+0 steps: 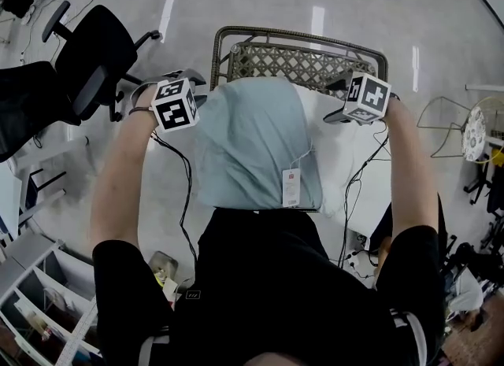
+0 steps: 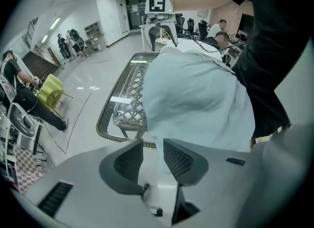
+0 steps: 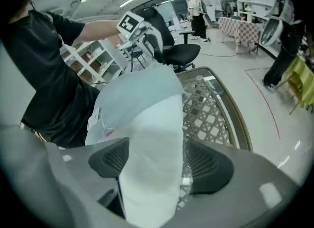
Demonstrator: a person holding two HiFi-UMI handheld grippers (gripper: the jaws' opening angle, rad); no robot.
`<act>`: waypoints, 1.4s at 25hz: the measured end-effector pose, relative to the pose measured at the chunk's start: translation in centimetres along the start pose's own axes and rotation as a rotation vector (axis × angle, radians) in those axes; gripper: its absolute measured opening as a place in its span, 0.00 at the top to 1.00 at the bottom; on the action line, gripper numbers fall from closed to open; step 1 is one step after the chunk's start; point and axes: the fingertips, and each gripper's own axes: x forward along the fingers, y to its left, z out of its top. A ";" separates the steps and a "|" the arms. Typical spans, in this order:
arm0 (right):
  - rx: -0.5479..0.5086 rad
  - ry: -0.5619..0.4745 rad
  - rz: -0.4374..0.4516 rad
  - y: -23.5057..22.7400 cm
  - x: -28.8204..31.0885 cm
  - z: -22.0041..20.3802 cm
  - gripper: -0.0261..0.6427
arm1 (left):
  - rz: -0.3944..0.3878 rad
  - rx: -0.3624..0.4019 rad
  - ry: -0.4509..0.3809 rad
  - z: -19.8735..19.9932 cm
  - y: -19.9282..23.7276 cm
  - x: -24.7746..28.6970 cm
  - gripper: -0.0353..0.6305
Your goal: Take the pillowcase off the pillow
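Looks roughly midway through the strip-off. Finds the pale-blue pillowcase just ahead of the left hand-held gripper, draped over most of the pillow, with the bare white end straddled by the right hand-held gripper. Shows the left jaws parted by a narrow slot, pads pressing on nothing, though a fold of blue cloth seems to reach toward that slot. Shows the right jaws spread wide either side of the white pillow without clamping: one pad about touching, a sliver of wicker counter visible inside the other. To do the step well, close the right jaws firmly on bare pillow only, clear of any blue cloth, and hold that end steady. Take a deep bite of pillowcase with the left jaws, cloth alone, no stuffing behind it. Draw the two apart along the pillow's length rather than sideways, regripping nearer the bunched cloth as needed. Mind the hanging tag and the cables trailing from each hand-held gripper; probably easy to snag.
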 end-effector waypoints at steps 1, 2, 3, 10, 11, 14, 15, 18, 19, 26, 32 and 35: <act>-0.028 0.020 0.006 0.1 0.9 0.6 0.39 | -0.006 -0.002 -0.007 0.5 0.3 0.4 0.76; -0.047 0.034 0.017 0.2 1.9 1.1 0.37 | -0.017 -0.007 -0.016 1.0 0.5 0.8 0.74; -0.058 0.043 0.030 0.2 2.8 1.6 0.34 | -0.032 -0.012 -0.022 1.5 0.5 1.2 0.72; -0.033 0.112 0.100 -0.4 7.2 1.6 0.15 | -0.163 0.026 -0.007 3.7 -1.1 4.9 0.63; -0.021 0.112 0.120 -0.3 7.7 1.6 0.14 | -0.177 0.027 -0.006 4.0 -1.4 5.4 0.63; 0.000 0.120 0.196 0.8 9.2 1.6 0.14 | -0.199 0.019 -0.010 4.7 -2.1 6.8 0.63; -0.001 0.126 0.214 1.1 9.6 1.7 0.14 | -0.199 0.024 -0.002 4.7 -2.3 7.2 0.63; -0.037 0.142 0.250 1.9 10.4 1.8 0.18 | -0.193 0.068 0.061 3.9 -3.1 8.4 0.64; -0.051 0.147 0.263 2.1 10.4 1.8 0.24 | -0.190 0.085 0.084 3.5 -3.4 8.6 0.66; -0.046 0.094 0.310 2.8 8.0 1.8 0.45 | -0.091 0.165 0.159 0.4 -3.3 7.4 0.93; -0.006 0.049 0.329 3.1 7.4 1.7 0.47 | -0.072 0.220 0.158 -1.1 -4.8 6.0 0.93; 0.006 0.040 0.332 3.3 7.3 1.6 0.48 | -0.081 0.171 0.128 -2.4 -5.6 5.4 0.93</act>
